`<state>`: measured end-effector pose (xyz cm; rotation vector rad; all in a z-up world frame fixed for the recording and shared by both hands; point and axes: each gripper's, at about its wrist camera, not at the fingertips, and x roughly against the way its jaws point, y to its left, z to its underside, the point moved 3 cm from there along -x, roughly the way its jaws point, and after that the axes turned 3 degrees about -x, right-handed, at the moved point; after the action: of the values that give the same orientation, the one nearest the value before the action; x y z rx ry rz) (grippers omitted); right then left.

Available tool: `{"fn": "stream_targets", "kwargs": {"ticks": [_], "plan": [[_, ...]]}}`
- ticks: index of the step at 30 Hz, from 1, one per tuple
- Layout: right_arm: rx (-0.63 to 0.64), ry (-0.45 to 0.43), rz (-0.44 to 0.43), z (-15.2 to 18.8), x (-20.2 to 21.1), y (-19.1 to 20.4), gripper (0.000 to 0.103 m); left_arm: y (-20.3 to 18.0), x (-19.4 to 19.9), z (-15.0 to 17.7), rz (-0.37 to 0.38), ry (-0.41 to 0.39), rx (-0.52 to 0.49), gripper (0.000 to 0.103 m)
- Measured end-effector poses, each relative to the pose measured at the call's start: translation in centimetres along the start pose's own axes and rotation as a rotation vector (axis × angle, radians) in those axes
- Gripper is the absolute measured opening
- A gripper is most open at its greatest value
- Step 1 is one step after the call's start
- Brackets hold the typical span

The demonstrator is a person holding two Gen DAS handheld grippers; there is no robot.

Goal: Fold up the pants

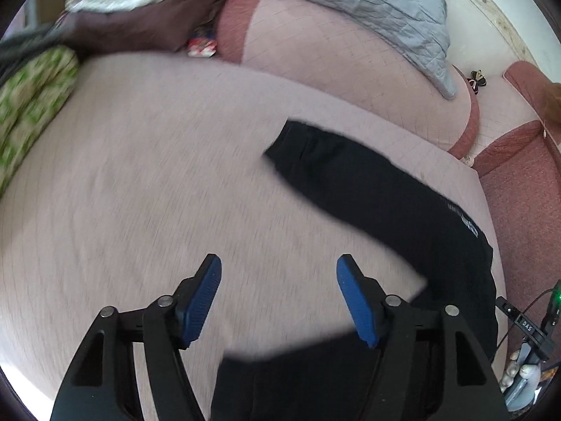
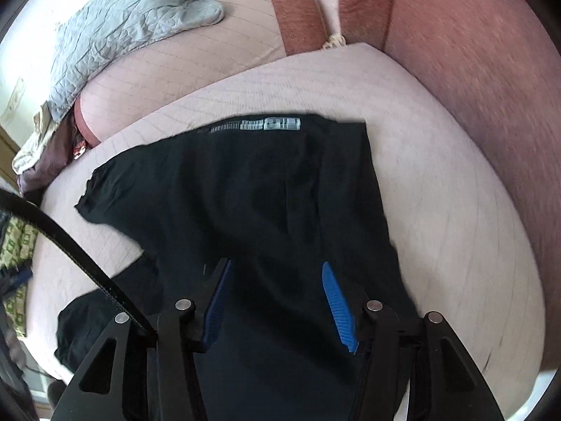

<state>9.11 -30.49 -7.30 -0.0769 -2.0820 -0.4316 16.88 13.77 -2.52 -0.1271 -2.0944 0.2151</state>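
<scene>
Black fabric pants (image 2: pixel 245 189) lie spread on the pale pink quilted cushion (image 1: pixel 140 161); left gripper (image 1: pixel 278 270) and right gripper (image 2: pixel 275 280) both gape wide, holding nothing.

pink quilted bed (image 1: pixel 140 182) carries black pants (image 1: pixel 378 189), spread flat

The lower part of the black pants (image 1: pixel 385 203) runs under the left gripper (image 1: pixel 278 273) and off the bottom edge of the left wrist view; the printed label (image 2: pixel 270 124) at their far edge is too smeared to read in the right wrist view; the green patterned cloth (image 1: pixel 31 105) is blurred and cut by the left edge; the small red and white thing (image 1: pixel 201 47) between the cushions is too blurred to identify.
</scene>
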Motion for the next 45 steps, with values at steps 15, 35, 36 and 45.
{"fn": "stream_targets", "kwargs": {"ticks": [15, 35, 36, 45], "plan": [[0.17, 0.068, -0.069, -13.7, -10.6, 3.2, 0.07, 0.3, -16.0, -12.0, 0.01, 0.094, 0.072, 0.073], [0.366, 0.173, -0.102, -15.9, -17.4, 8.2, 0.077, -3.8, -21.1, -14.6, 0.003, 0.073, -0.08, 0.101], [0.376, 0.172, -0.099, -15.8, -17.5, 8.4, 0.077, -4.2, -21.4, -14.6, -0.013, 0.08, -0.1, 0.101], [0.453, 0.197, -0.135, -13.8, -16.0, 10.5, 0.013, -6.9, -19.6, -14.1, 0.03, 0.06, -0.194, 0.012]]}}
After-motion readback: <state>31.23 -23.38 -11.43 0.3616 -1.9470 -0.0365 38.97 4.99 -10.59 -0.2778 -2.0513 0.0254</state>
